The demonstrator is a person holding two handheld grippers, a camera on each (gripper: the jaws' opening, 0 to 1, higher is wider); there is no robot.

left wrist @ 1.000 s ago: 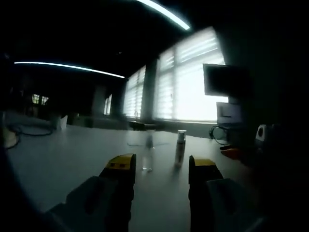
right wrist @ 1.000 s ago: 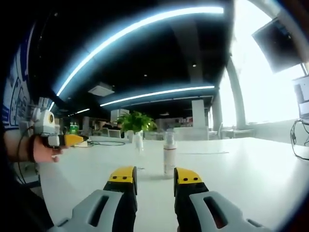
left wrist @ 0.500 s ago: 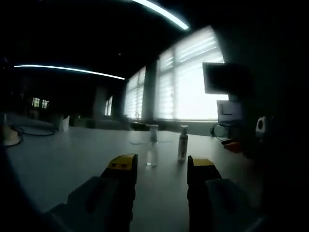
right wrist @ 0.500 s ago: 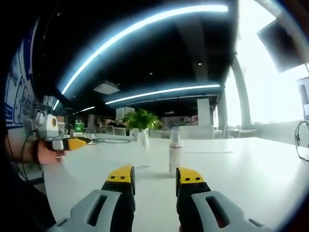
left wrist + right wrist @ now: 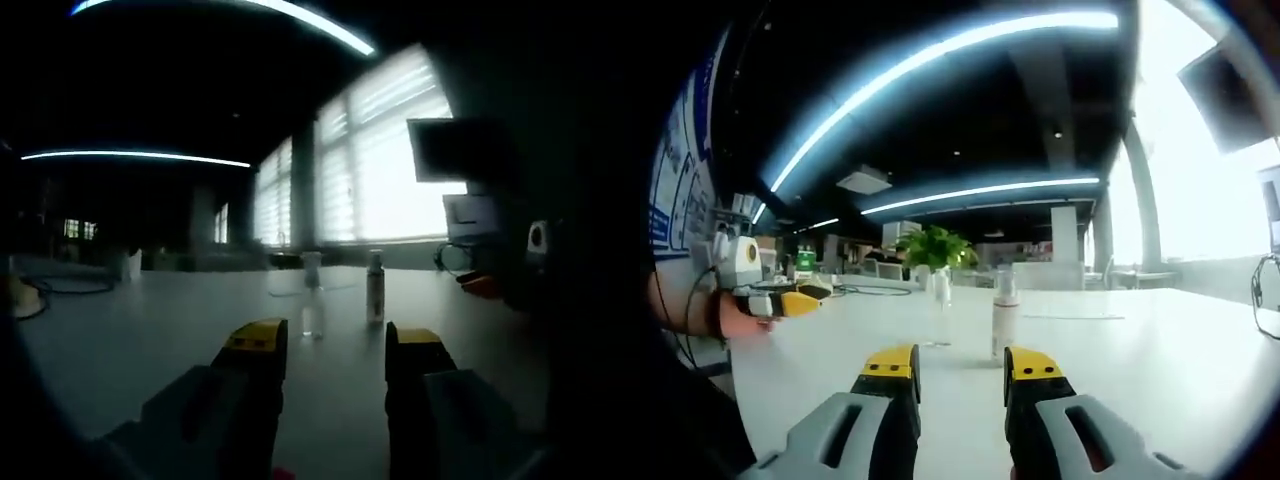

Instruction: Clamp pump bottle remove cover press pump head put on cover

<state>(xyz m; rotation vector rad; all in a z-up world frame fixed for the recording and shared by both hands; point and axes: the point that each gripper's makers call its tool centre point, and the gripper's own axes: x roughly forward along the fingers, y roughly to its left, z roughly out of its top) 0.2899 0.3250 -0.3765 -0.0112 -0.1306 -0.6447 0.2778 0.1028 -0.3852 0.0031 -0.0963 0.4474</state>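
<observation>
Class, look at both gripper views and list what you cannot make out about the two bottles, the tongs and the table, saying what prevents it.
1. Left gripper view: labels on the slim white pump bottle and the clear bottle are unreadable; backlit, small.
2. Right gripper view: whether the pump bottle's clear cover is seated; too small.
3. Right gripper view: the left tongs jaw gap; distant, side-on.
4. Left gripper view: items at the white table's far edge; dark.

- The left gripper, seen in the right gripper view, has drifted a little toward the two bottles.
- The pump bottle and clear bottle haven't moved on the table.
</observation>
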